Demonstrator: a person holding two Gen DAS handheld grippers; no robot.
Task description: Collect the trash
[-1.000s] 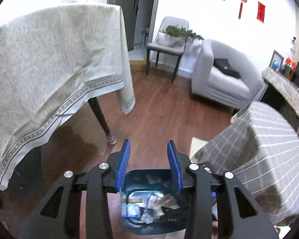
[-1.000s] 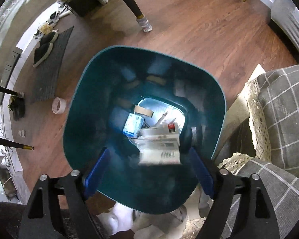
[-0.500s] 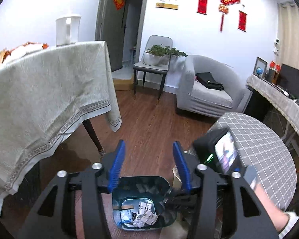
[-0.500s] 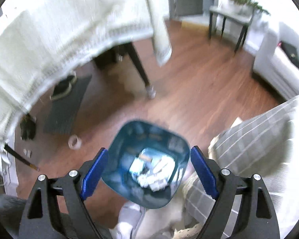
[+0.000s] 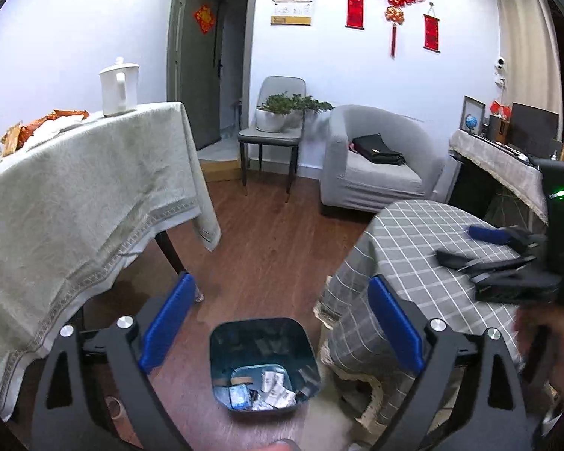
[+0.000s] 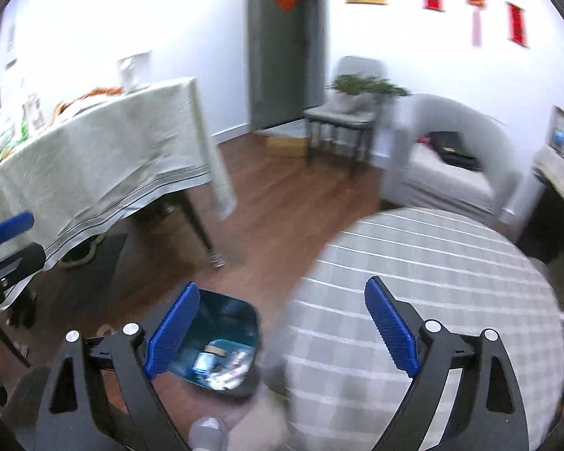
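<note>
My left tongs (image 5: pixel 282 325) are wide open with nothing between the blue pads, and their jaws have just been opening. My right tongs (image 6: pixel 280 332) are open and empty too, and they have just been opening a little more.

The trash bin (image 5: pixel 263 366) is standing on the wood floor (image 5: pixel 266 248), low and straight ahead of my left tongs, so my left hand is looking down into it more squarely. From my right tongs the bin (image 6: pixel 216 349) is lying low and to the left, partly behind the left pad. It is sitting just beside the round counter (image 5: pixel 432 248) with the checked cloth.

The bin is dark blue-green, with rounded corners and an open top. Inside I am seeing white paper scraps (image 5: pixel 278 394) and a small blue packet (image 5: pixel 238 394) lying at the bottom.

More trash seems to be waiting on the big counter (image 5: pixel 75 195) to the left, where orange wrappers (image 5: pixel 41 126) are lying.
</note>
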